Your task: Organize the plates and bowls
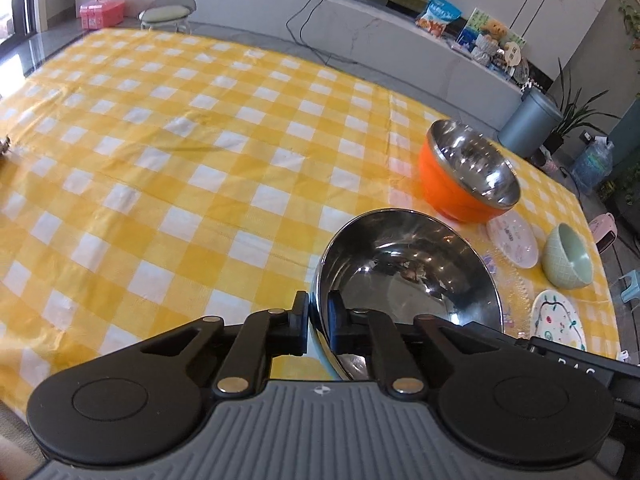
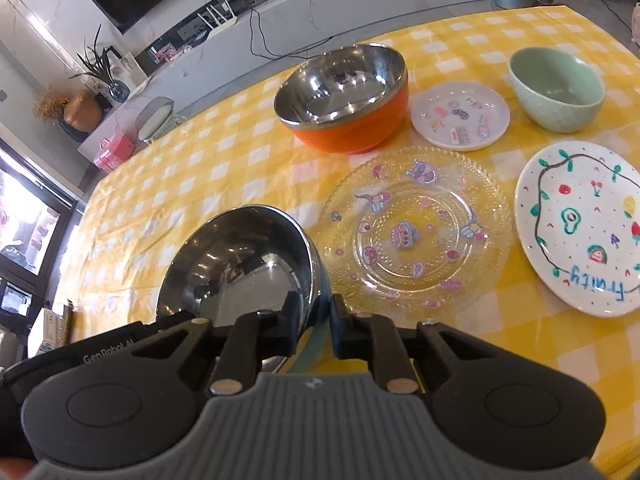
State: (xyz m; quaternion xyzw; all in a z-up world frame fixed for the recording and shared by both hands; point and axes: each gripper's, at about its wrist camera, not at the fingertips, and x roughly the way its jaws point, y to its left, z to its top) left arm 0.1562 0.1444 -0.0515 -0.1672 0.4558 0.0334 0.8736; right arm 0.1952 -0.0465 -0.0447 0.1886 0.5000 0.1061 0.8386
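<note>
Pinching steel bowl (image 1: 408, 276) rim, both tongs (image 1: 319, 322) (image 2: 316, 320); glass plate (image 2: 416, 228) beside.

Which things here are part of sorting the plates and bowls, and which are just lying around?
Job: steel bowl, orange bowl, green bowl, glass plate, small plate, fruit plate.

Lying about: pink box, snack bag, bin.

Yellow-white checked tablecloth (image 1: 200, 160), orange bowl (image 2: 352, 132)

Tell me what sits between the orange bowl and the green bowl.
The small stickered plate lies between the orange bowl and the green bowl, apart from both, shown clearly in the right wrist view.
</note>
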